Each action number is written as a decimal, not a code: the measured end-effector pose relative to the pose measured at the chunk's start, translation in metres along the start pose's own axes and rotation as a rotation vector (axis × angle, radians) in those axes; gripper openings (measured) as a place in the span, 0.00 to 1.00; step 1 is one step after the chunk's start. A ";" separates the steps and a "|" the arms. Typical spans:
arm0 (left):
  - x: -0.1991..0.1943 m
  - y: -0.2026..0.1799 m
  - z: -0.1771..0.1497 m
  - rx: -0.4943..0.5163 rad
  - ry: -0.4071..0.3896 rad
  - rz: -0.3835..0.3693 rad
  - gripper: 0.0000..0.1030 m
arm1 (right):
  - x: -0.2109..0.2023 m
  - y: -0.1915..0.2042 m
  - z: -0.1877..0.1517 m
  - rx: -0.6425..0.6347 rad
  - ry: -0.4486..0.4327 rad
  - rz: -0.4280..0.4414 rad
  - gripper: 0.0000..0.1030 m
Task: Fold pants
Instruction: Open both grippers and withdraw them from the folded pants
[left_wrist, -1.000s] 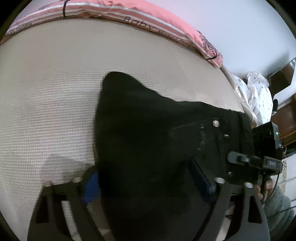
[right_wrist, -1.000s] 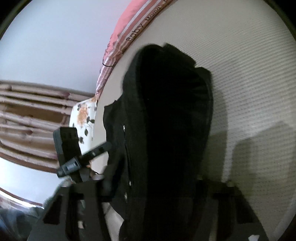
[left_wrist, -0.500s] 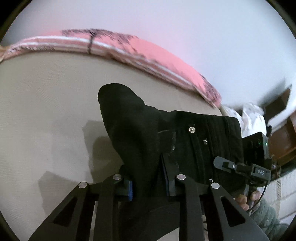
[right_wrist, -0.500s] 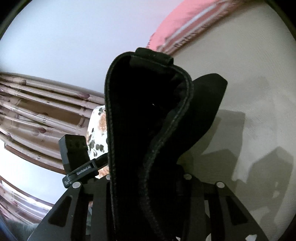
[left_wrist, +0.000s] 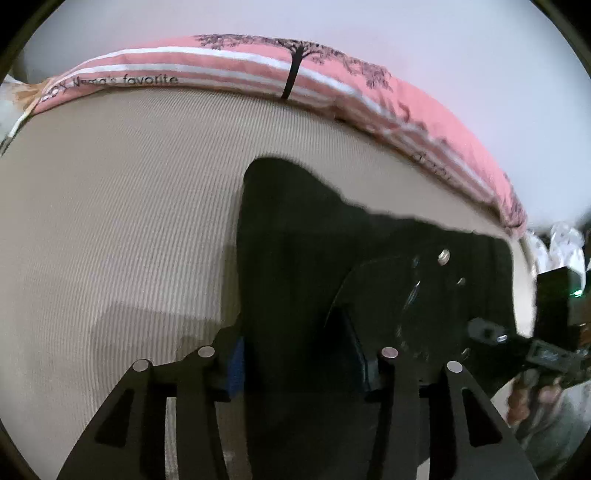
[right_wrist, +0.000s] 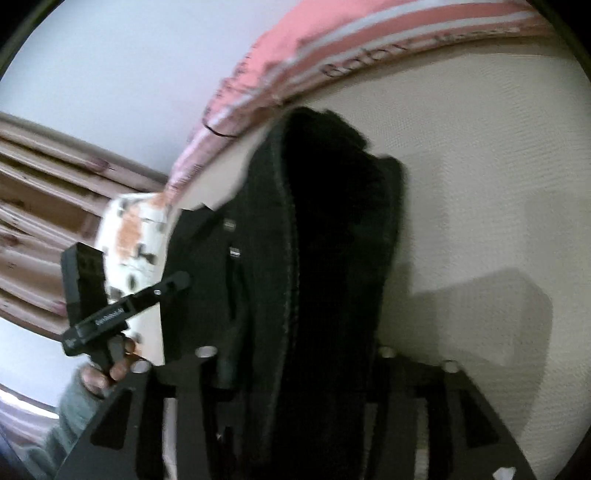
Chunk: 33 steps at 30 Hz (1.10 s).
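The black pants lie over the beige mattress, waistband with metal buttons to the right in the left wrist view. My left gripper is shut on a thick fold of the pants. In the right wrist view the pants hang bunched with a stitched seam showing, and my right gripper is shut on them. Each gripper appears in the other's view, the right one at the far right and the left one at the left.
A pink striped pillow runs along the mattress's far edge against a white wall. A white flowered cloth and wooden slats lie beyond the bed's side. Bare mattress spreads to the right of the pants.
Both grippers have come down with the pants from a raised hold toward the mattress. The left jaws now stand wider around the fold than half a second ago.
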<state>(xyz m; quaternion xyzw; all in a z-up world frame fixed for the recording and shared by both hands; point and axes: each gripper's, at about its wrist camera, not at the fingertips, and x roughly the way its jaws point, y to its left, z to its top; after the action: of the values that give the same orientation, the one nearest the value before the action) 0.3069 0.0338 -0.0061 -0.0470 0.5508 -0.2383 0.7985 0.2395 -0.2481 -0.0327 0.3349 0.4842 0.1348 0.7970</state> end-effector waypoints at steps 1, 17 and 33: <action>-0.001 0.000 -0.010 0.011 -0.008 0.016 0.57 | -0.005 0.002 -0.006 -0.026 -0.015 -0.021 0.49; -0.073 -0.050 -0.108 0.128 -0.133 0.428 0.71 | -0.082 0.094 -0.095 -0.293 -0.264 -0.446 0.88; -0.119 -0.062 -0.174 0.101 -0.167 0.479 0.71 | -0.058 0.147 -0.162 -0.372 -0.264 -0.554 0.97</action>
<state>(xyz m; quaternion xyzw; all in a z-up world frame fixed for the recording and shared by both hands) 0.0966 0.0634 0.0495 0.1052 0.4660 -0.0649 0.8761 0.0872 -0.1053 0.0547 0.0550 0.4167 -0.0449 0.9063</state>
